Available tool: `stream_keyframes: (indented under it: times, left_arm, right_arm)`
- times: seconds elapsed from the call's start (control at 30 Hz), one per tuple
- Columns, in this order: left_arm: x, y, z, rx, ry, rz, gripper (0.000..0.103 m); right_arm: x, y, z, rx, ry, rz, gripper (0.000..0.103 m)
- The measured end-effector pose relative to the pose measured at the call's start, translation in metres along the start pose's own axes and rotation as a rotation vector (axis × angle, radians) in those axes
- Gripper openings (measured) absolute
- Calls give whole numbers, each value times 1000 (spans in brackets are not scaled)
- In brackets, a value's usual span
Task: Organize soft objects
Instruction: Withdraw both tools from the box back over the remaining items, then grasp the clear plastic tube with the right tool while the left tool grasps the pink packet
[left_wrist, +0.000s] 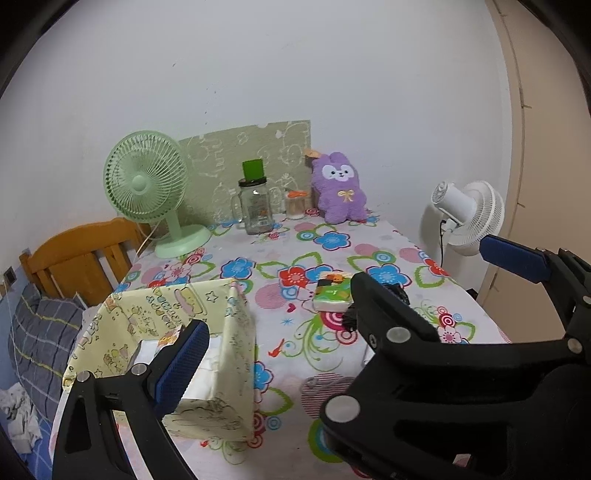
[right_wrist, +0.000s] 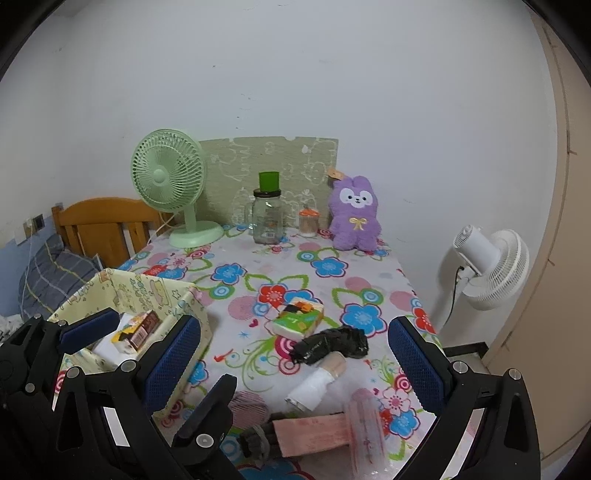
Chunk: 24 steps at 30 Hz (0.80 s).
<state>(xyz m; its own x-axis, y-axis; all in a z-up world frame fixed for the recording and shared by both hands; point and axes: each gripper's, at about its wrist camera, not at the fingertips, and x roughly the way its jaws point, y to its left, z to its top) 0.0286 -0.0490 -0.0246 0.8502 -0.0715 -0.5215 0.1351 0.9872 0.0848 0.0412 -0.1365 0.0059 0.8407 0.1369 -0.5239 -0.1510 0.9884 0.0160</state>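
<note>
Tissue pack (right_wrist: 300, 318) — dead ahead of your right gripper (right_wrist: 295, 365), jaws apart, nearer; left gripper (left_wrist: 343, 291) also apart, over the box (left_wrist: 236, 332) — empty.

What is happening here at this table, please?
A person is tidying soft items into the yellow fabric box with two tools. The left hand-held gripper is open over the box, which already holds small packs. The right hand-held gripper is open and empty above the green tissue pack and black crumpled bag.
</note>
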Motion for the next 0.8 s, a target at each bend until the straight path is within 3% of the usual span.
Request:
stream_keyframes:
  times: [0.8]
  left_arm:
    - [22,-51,-38,53,40,-119,99]
  right_arm:
    - [4,-44,-55,42,9,-22,102]
